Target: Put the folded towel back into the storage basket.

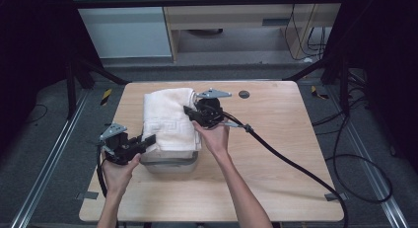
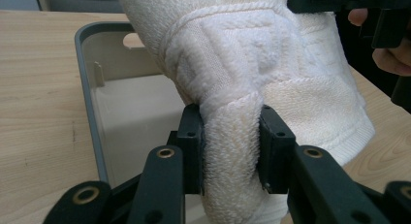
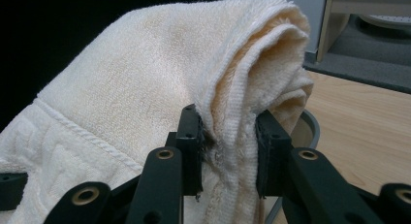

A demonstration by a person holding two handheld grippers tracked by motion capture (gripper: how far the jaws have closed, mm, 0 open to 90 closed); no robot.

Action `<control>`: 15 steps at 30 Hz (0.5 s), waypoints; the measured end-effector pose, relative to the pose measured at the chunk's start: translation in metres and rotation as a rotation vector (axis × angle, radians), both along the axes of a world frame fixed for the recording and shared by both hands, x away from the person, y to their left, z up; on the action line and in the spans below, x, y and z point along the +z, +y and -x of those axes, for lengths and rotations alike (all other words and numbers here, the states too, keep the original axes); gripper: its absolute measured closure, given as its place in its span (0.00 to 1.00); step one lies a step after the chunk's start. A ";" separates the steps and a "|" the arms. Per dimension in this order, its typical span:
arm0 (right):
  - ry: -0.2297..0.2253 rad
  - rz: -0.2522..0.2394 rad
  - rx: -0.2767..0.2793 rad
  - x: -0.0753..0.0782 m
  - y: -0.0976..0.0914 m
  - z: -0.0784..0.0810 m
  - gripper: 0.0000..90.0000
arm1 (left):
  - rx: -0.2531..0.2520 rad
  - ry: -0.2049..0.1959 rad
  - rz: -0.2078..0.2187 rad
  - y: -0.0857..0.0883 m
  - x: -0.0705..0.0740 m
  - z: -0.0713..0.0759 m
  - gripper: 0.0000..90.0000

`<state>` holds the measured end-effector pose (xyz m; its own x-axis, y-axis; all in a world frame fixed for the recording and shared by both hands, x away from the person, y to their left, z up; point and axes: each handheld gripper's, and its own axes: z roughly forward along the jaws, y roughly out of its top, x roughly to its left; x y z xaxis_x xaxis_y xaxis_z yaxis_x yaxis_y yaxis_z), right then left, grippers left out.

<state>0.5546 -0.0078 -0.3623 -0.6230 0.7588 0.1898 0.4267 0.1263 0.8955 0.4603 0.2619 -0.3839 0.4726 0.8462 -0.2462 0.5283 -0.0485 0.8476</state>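
A folded cream towel (image 1: 167, 117) hangs between both grippers over a grey bin (image 1: 172, 165) on the wooden table. My left gripper (image 1: 148, 140) pinches the towel's near left end; in the left gripper view its pads squeeze a thick fold of the towel (image 2: 232, 151) above the bin's (image 2: 87, 88) open inside. My right gripper (image 1: 191, 112) grips the far right end; in the right gripper view its pads clamp the bunched edge of the towel (image 3: 228, 136), with the bin's rim (image 3: 310, 132) just beyond.
The wooden table (image 1: 276, 139) has bare surface to the right and front of the bin. A thick black cable (image 1: 291, 164) trails from the right gripper across the table to its right edge. A small dark disc (image 1: 243, 94) sits near the far edge.
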 end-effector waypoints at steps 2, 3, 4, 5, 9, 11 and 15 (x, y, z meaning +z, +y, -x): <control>0.002 0.002 0.000 -0.002 0.001 -0.001 0.77 | 0.002 0.005 -0.002 0.001 -0.002 -0.001 0.74; 0.004 0.003 0.000 -0.003 0.002 -0.002 0.77 | 0.005 0.008 -0.002 0.001 -0.003 -0.002 0.74; 0.007 0.005 -0.001 -0.005 0.002 -0.002 0.77 | 0.006 0.012 -0.007 0.001 -0.004 -0.003 0.74; 0.011 0.006 -0.002 -0.006 0.003 -0.003 0.77 | 0.007 0.017 -0.010 0.001 -0.006 -0.003 0.74; 0.018 0.012 -0.004 -0.012 0.006 -0.005 0.77 | 0.018 0.029 -0.017 0.002 -0.010 -0.006 0.74; 0.021 0.010 -0.004 -0.014 0.007 -0.007 0.77 | 0.021 0.033 -0.020 0.003 -0.012 -0.007 0.74; 0.027 0.012 -0.005 -0.020 0.009 -0.009 0.77 | 0.026 0.044 -0.029 0.004 -0.016 -0.010 0.74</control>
